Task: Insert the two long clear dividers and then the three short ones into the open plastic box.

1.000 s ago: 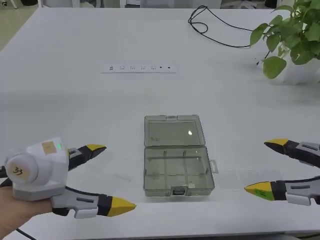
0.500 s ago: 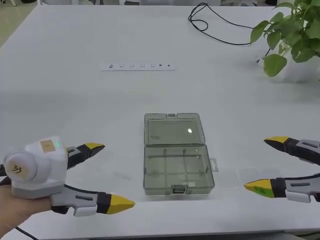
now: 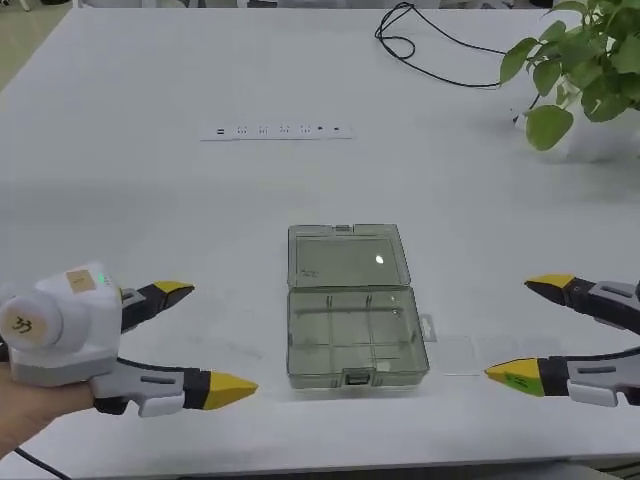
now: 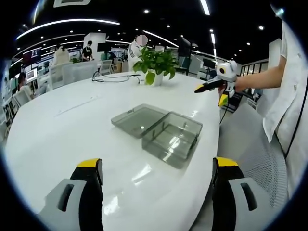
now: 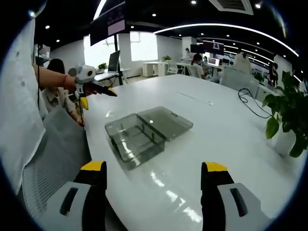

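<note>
The smoky clear plastic box lies near the table's front edge, its lid folded back flat. Thin clear walls cross inside its base and split it into compartments. Faint clear flat pieces lie on the table just right of the box. My left gripper stands open to the left of the box, with nothing between its jaws. My right gripper stands open to the right, also with nothing in it. The left gripper view has the box ahead of the left gripper. The right gripper view has the box ahead of the right gripper.
A white power strip lies further back on the white table. A black cable loops at the far edge and a potted plant stands at the back right. The table's front edge runs just below the grippers.
My left gripper has drifted a little to the left, away from the box. The right gripper and the box have stayed put; the camera has shifted slightly.
</note>
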Demonstrator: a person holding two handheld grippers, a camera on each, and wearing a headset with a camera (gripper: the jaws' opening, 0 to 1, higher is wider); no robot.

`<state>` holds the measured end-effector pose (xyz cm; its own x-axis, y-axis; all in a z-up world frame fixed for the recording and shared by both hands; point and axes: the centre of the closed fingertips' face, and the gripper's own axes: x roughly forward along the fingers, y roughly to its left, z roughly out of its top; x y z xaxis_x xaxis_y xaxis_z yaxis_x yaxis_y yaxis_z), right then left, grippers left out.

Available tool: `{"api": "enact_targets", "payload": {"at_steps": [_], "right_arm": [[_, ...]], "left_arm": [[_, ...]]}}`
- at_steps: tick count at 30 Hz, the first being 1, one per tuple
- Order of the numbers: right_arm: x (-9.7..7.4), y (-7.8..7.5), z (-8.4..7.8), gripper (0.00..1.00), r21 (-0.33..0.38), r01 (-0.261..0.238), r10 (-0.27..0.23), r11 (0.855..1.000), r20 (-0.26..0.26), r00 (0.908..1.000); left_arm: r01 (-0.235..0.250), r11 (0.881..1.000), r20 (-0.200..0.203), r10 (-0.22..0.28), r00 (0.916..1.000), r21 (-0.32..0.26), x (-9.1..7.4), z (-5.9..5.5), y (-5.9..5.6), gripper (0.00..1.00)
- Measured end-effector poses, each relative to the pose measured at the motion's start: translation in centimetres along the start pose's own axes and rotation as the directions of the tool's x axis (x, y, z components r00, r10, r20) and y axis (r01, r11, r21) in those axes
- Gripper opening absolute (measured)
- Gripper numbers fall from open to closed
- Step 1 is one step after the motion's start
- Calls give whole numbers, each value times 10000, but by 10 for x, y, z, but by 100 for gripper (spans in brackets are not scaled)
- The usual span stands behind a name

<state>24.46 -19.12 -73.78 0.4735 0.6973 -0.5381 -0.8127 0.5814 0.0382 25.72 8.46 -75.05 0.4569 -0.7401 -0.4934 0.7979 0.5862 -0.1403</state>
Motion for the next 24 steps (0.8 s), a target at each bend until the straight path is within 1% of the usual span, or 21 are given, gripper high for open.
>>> {"api": "enact_targets", "payload": {"at_steps": [2,4,5,6,9,11,13,14,16,18,19,22,23,24], "right_arm": [[0,1,0,81,-1,-3,3,10000,-8,10000],[0,1,-1,81,17,-3,3,10000,3,10000],[0,1,-1,81,25,7,-7,10000,10,10000],[0,0,-1,81,32,14,-15,10000,16,10000],[-1,0,-1,81,54,32,-32,10000,20,10000],[0,0,0,81,54,34,-34,10000,44,10000],[0,0,1,81,53,39,-39,10000,56,10000],[0,0,1,81,50,40,-40,10000,59,10000],[0,0,2,81,79,32,-32,10000,72,10000],[1,0,3,80,67,33,-34,10000,99,9999],[1,1,3,80,81,29,-30,10000,102,9999],[1,0,3,80,91,33,-35,10000,136,9999],[1,1,3,80,114,36,-37,9999,140,9999],[1,1,3,80,118,33,-35,9999,148,9999]], "left_arm": [[-156,9997,-45,155,9999,-194,-2,-1,6,95],[-289,9993,-121,286,9995,-236,-3,-3,10,93],[-380,9988,-187,374,9991,-324,-4,-4,13,92],[-490,9973,-369,470,9982,-547,-5,-7,16,91],[-633,9964,-402,611,9973,-570,-6,-9,22,88],[-799,9931,-596,749,9954,-856,-7,-13,26,86],[-883,9927,-539,841,9950,-821,-8,-14,29,83],[-931,9922,-583,884,9944,-832,-8,-15,31,82],[-1075,9880,-879,980,9913,-1109,-8,-20,34,81],[-1296,9830,-1257,1133,9856,-1300,-9,-28,39,79],[-1377,9790,-1402,1168,9832,-1504,-9,-31,40,79],[-1561,9753,-1653,1300,9776,-1562,-10,-36,45,74],[-1632,9699,-1840,1297,9743,-1807,-10,-39,46,73],[-1703,9677,-1974,1331,9713,-1857,-11,-41,47,72]]}}
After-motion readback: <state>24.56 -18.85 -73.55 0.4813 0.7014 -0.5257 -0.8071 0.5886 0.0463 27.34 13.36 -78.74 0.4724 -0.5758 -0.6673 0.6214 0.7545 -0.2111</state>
